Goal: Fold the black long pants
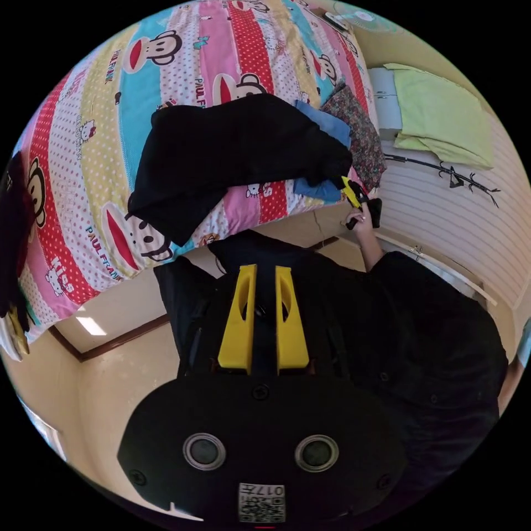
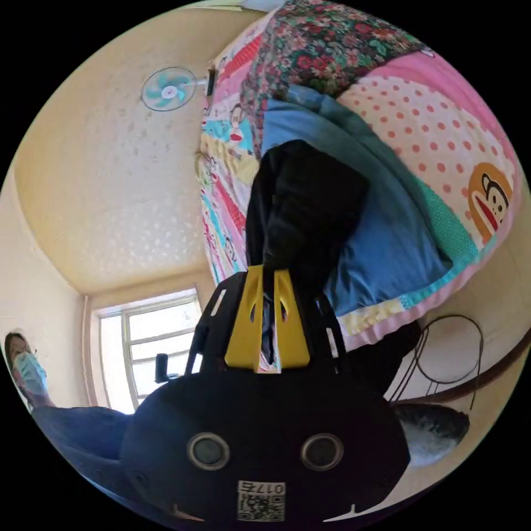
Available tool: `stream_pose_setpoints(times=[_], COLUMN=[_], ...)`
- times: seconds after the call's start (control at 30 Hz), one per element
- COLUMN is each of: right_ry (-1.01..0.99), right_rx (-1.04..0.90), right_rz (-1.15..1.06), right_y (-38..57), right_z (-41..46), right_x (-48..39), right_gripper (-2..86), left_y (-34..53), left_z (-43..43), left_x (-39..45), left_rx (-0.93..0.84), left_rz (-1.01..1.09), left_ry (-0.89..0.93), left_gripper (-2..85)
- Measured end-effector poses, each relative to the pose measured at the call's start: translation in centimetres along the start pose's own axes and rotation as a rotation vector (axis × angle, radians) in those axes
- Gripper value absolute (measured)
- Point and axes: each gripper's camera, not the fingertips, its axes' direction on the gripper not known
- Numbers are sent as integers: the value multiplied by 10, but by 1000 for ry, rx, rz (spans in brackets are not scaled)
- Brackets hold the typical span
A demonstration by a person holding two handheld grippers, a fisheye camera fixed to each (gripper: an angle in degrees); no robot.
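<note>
2 yellow-fingered grippers are in play over a bed covered with a bright striped cartoon sheet. In the left gripper view, the black long pants lie bunched on the sheet near the bed's edge, one end spread flat, the other end drawn toward the right gripper, which a hand holds at that edge. The left gripper hangs apart from the bed, its fingers narrowly parted with nothing between them, pointing at the person's dark clothing.

In the right gripper view, the right gripper has its fingers nearly together with black cloth of the pants running down into the gap, so they appear clamped on it. Beneath that end of the pants lies a blue garment, and beside it a dark floral cloth. A wall fan hangs near the bed.
</note>
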Motion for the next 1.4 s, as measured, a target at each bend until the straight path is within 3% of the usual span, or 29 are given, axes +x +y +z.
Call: stream_pose_setpoints(times=[0.13,0.37,0.63,0.73,0.77,0.9,0.97,1.1,1.23,1.4], right_ry=[-230,-597,-600,-545,-514,-419,-437,-358,-92,-98], right_rx=[-18,-209,-526,-646,-652,-579,-430,-287,-130,81], right_rz=[-112,-556,-892,-1042,-1088,-1189,-1208,-1272,-1310,-1469], right_y=[7,21,124,180,198,239,262,300,346,399], right_z=[-14,7,45,54,49,7,-41,-106,-143,-153], right_x=[-24,-199,-398,-450,-462,-470,-451,-405,-351,-340], right_gripper=[26,11,11,12,13,15,14,18,38,116], left_y=[12,60,132,167,190,244,275,327,390,448], left_z=[10,-9,-5,5,4,-8,-23,-35,-43,-56], left_x=[10,84,183,192,185,164,147,158,204,257], left_rx=[83,324,693,887,1005,1073,1100,1162,1220,1243], left_rz=[126,429,678,574,509,545,563,623,792,990], left_ry=[90,-135,-383,-495,-522,-332,-129,-119,-158,-95], left_gripper=[76,134,165,140,79,37,36,36,32,24])
